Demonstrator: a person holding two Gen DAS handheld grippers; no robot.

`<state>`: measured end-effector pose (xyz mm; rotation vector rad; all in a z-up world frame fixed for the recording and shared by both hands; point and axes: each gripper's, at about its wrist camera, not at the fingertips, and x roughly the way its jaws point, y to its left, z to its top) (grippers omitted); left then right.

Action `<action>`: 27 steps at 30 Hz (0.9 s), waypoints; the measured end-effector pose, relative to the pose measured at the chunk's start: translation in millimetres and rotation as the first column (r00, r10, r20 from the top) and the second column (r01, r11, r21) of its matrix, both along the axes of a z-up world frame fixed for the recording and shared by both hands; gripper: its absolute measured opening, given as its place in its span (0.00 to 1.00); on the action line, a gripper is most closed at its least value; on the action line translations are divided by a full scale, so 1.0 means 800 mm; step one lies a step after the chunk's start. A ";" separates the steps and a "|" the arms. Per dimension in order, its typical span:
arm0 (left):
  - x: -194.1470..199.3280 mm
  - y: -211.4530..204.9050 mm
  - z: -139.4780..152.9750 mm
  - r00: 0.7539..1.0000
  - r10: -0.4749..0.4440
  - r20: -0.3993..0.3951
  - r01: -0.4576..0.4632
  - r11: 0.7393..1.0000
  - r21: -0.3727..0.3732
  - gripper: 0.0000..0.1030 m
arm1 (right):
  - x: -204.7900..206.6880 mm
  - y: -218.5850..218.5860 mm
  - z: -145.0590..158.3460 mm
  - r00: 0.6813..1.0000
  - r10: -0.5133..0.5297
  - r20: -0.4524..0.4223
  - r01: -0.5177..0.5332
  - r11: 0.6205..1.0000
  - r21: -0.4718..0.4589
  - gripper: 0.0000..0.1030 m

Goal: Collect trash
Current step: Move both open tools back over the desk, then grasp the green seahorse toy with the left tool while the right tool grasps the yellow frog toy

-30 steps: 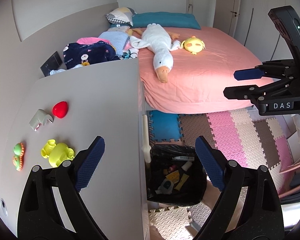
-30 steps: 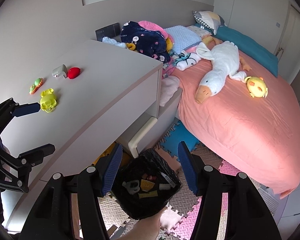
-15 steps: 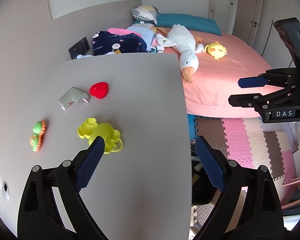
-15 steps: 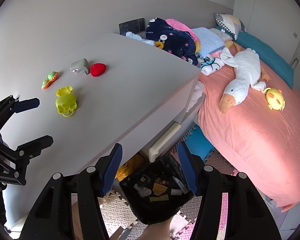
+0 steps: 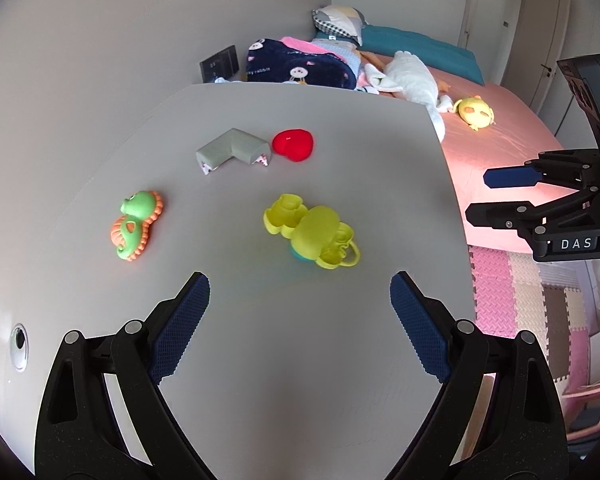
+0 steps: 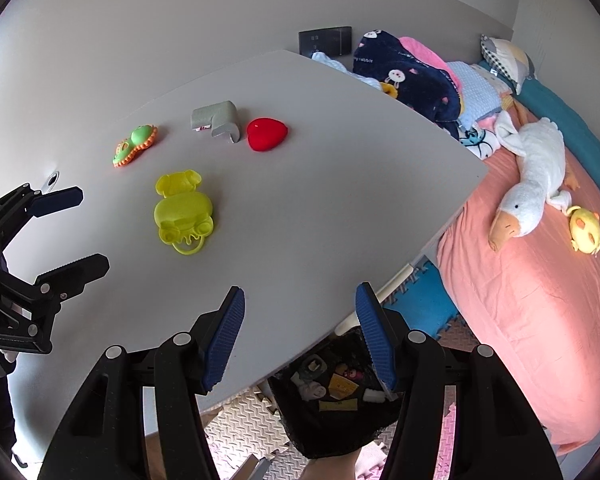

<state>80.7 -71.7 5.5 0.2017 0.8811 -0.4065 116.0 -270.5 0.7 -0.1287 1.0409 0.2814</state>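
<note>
On the grey tabletop (image 5: 340, 184) lie a yellow frog-shaped toy (image 5: 312, 232) (image 6: 184, 210), a green and orange toy (image 5: 136, 224) (image 6: 135, 145), a grey L-shaped corner guard (image 5: 232, 150) (image 6: 216, 118) and a red heart (image 5: 293, 144) (image 6: 266, 133). My left gripper (image 5: 300, 320) is open and empty above the table, just short of the yellow toy. My right gripper (image 6: 300, 332) is open and empty over the table's near edge, above a black trash bin (image 6: 336, 392) holding several scraps on the floor. Each gripper shows in the other's view (image 5: 512, 196) (image 6: 60, 232).
A bed with a pink sheet (image 6: 540, 300) stands right of the table, carrying a white plush goose (image 6: 532, 184), a yellow plush (image 6: 586, 230), folded clothes (image 6: 412, 72) and pillows. Foam puzzle mats (image 5: 532, 304) cover the floor. A round cable hole (image 5: 19, 346) sits at the table's left.
Both grippers have swung left and up from over the trash bin and floor to over the tabletop. The toys now sit closer and more central. Both stayed open.
</note>
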 end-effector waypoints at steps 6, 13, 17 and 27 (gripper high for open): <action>0.012 0.041 -0.008 0.998 0.067 -0.010 -0.067 0.998 -0.003 0.86 | 0.017 0.038 -0.009 0.998 0.054 -0.016 -0.054 0.999 0.005 0.57; 0.024 0.082 -0.018 0.991 0.133 -0.024 -0.133 0.991 -0.001 0.86 | 0.036 0.086 -0.022 0.991 0.126 -0.039 -0.124 0.992 0.030 0.57; 0.031 0.100 -0.024 0.988 0.153 -0.032 -0.153 0.988 0.003 0.86 | 0.046 0.112 -0.034 0.986 0.159 -0.054 -0.157 0.987 0.044 0.57; 0.056 0.135 -0.038 0.978 0.198 -0.057 -0.199 0.980 -0.005 0.86 | 0.070 0.134 -0.059 0.984 0.164 -0.068 -0.161 0.986 0.048 0.57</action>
